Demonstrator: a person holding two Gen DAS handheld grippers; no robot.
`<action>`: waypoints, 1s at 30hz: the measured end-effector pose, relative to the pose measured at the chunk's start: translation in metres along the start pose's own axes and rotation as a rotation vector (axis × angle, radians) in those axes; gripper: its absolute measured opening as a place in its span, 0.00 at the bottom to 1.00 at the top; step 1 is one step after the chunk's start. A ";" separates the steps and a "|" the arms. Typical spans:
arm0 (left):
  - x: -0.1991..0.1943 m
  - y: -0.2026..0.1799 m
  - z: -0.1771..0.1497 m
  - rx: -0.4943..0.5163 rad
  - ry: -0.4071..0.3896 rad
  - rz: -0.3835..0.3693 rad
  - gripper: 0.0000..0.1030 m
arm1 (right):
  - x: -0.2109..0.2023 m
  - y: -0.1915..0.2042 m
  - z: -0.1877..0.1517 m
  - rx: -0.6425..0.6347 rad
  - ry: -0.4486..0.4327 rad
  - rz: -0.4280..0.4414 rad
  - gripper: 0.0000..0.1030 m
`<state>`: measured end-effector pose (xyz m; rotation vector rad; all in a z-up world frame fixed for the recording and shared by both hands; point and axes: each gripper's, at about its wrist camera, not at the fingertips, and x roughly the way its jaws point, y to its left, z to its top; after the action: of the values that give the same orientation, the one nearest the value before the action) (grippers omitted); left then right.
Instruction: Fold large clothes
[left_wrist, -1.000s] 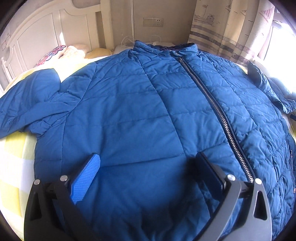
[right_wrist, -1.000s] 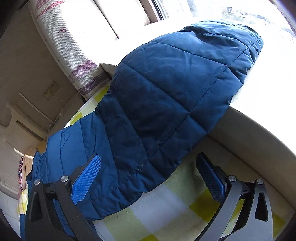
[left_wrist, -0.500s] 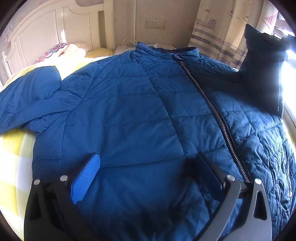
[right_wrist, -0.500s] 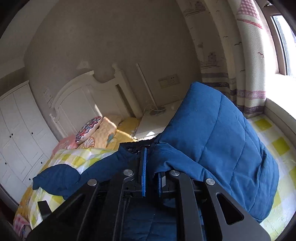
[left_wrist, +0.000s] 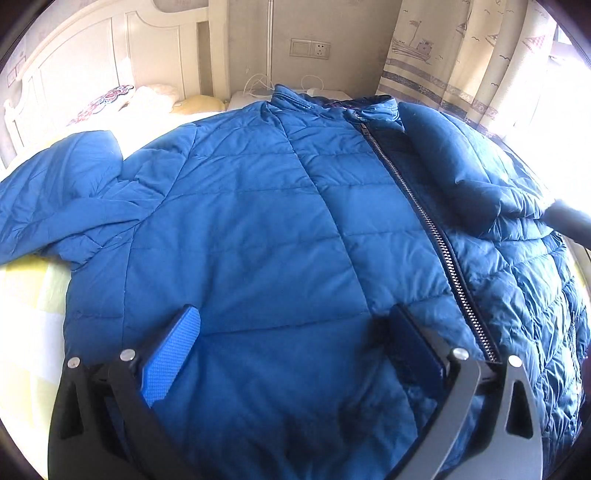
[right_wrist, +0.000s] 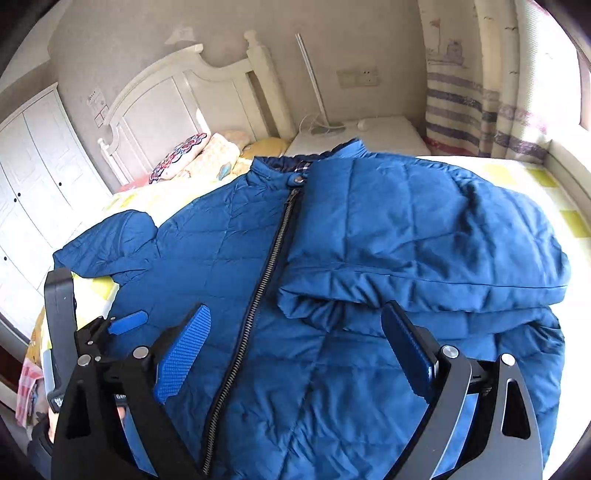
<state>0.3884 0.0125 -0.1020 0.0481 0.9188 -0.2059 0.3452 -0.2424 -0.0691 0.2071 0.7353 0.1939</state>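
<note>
A blue quilted jacket (left_wrist: 258, 221) lies front up on the bed, its zipper (left_wrist: 424, 221) closed. One sleeve (right_wrist: 424, 236) lies folded across the chest, beside the zipper (right_wrist: 266, 269). The other sleeve (left_wrist: 55, 195) stretches out to the left over the sheet. My right gripper (right_wrist: 295, 314) hovers over the jacket's (right_wrist: 351, 369) lower front just below the folded sleeve's cuff; its jaws are opening and no cloth sits between the pads. My left gripper (left_wrist: 293, 317) stands open above the lower front, left of the zipper, holding nothing.
A yellow checked sheet (left_wrist: 33, 295) covers the bed. Behind the jacket are pillows (right_wrist: 192, 155), a white headboard (right_wrist: 166, 99) and a white nightstand (right_wrist: 369, 136) with a lamp. Curtains (right_wrist: 480, 103) and a bright windowsill flank the right; a white wardrobe (right_wrist: 26, 177) stands left.
My right gripper carried the sleeve over the jacket's front, let it go and opened; the sleeve now lies folded beside the zipper. The left gripper has stayed put.
</note>
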 end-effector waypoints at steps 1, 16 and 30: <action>0.000 -0.001 0.000 0.004 0.000 0.013 0.98 | -0.008 -0.015 -0.005 0.030 -0.014 -0.037 0.87; -0.005 -0.211 0.047 0.649 -0.212 0.147 0.98 | -0.018 -0.135 -0.050 0.377 -0.001 -0.194 0.47; 0.002 -0.042 0.068 -0.463 -0.128 -0.510 0.14 | -0.022 -0.136 -0.055 0.410 -0.021 -0.152 0.48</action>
<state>0.4351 -0.0382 -0.0604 -0.6271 0.8190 -0.4571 0.3061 -0.3723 -0.1296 0.5400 0.7616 -0.1064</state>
